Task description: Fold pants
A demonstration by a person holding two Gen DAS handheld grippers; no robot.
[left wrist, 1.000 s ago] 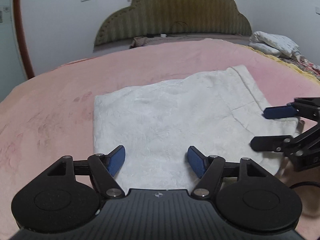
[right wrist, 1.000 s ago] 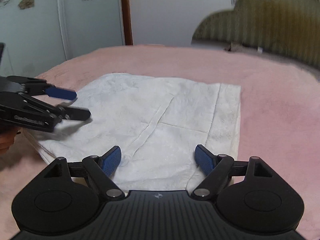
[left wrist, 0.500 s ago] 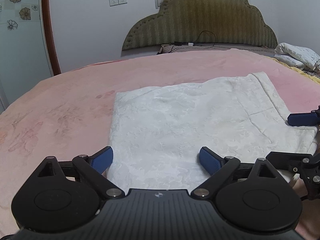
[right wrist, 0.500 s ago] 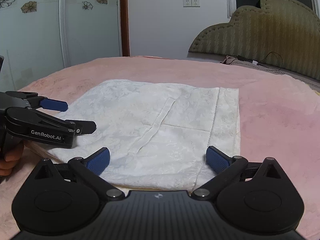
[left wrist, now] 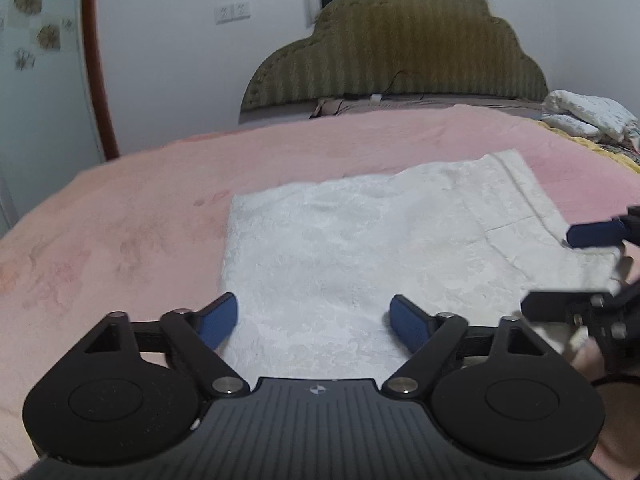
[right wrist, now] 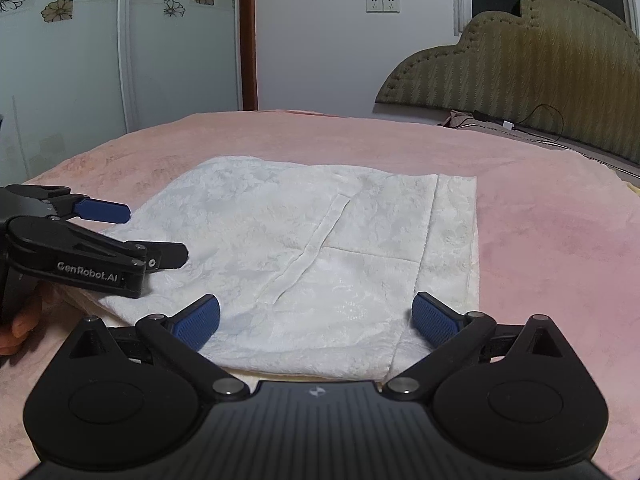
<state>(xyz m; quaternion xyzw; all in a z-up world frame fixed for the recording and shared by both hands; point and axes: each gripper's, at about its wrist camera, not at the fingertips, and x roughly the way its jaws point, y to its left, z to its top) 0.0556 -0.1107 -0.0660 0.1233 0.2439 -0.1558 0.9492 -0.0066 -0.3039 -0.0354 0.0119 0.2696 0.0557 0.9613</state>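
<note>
White pants (left wrist: pixel 380 248) lie folded into a flat rectangle on the pink bed cover; they also show in the right wrist view (right wrist: pixel 320 248). My left gripper (left wrist: pixel 314 322) is open and empty, hovering over the near left edge of the pants. My right gripper (right wrist: pixel 316 320) is open and empty over the near edge by the waistband side. The right gripper shows at the right of the left wrist view (left wrist: pixel 576 268), open. The left gripper shows at the left of the right wrist view (right wrist: pixel 156 234), open.
The pink bed cover (left wrist: pixel 120 220) spreads around the pants. An olive headboard (left wrist: pixel 400 52) stands at the back. A pile of white bedding (left wrist: pixel 584 116) lies at the far right. A wardrobe with flower decals (right wrist: pixel 80 60) stands to the left.
Both grippers have stayed open over the near edge of the pants. The left wrist view has shifted and tilted slightly; the pants have not moved.
</note>
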